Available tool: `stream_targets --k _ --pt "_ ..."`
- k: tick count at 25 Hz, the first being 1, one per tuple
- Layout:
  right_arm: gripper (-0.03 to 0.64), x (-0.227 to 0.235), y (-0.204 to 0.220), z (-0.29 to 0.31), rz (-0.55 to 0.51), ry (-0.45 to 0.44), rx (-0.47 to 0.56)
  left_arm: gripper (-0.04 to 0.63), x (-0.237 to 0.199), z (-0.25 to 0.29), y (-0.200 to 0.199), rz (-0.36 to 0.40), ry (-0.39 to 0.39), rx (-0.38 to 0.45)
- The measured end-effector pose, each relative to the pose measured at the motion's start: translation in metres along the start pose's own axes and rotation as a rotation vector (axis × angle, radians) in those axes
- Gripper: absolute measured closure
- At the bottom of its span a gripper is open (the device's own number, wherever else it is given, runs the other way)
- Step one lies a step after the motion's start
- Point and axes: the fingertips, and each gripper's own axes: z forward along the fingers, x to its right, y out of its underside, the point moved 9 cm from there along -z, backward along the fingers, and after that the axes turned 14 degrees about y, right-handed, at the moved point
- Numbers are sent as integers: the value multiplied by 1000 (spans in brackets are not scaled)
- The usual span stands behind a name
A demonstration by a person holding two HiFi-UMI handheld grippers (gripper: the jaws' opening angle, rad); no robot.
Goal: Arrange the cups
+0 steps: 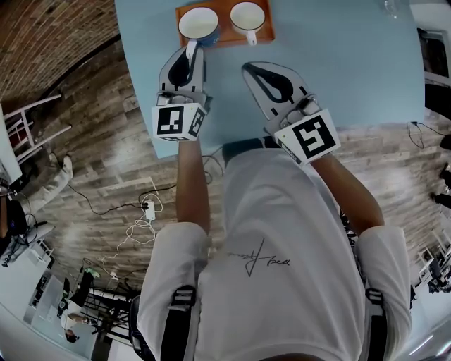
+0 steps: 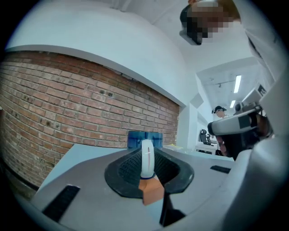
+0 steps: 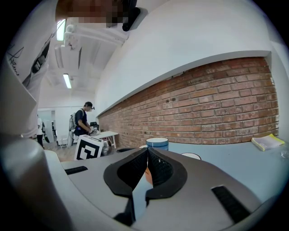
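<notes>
Clamping the white handle [image 2: 147, 158] of the blue cup [image 1: 198, 23], your left gripper [image 1: 190, 51] is pointing level, with its jaws partly apart and pressing on the handle from both sides. The cup is sitting straight ahead of that gripper's tips, joined to them only through the handle, on the near corner of the orange tray [image 1: 224, 41]. The handle is standing upright between the jaws and sticking back toward you from the cup wall, so any move is going to be carrying the cup out in front of the tips.

Your right gripper [image 1: 248, 68] is hanging over the table [image 1: 338, 63] with its jaws pressed together on nothing. It is stopping short of the tray and aiming slantwise at the blue cup. The white cup [image 1: 247, 15] is lying ahead and to the right of those tips, its handle pointing back at you. That hand is the nearer one to it.

Hard to read: whether the blue cup's base is resting on the tray or is already off it, since the jaws are covering it. The head view is cutting off the tray's far edge. The right gripper view is showing only the white cup's rim.
</notes>
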Motion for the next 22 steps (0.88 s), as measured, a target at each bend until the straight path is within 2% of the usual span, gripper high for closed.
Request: stream_targets --k 17,22 --pt "594 13 9 -20 0 -16 -32 540 17 15 13 18 -216 49" --pt "594 19 17 -25 -29 -13 -48 540 15 18 20 23 -254 53"
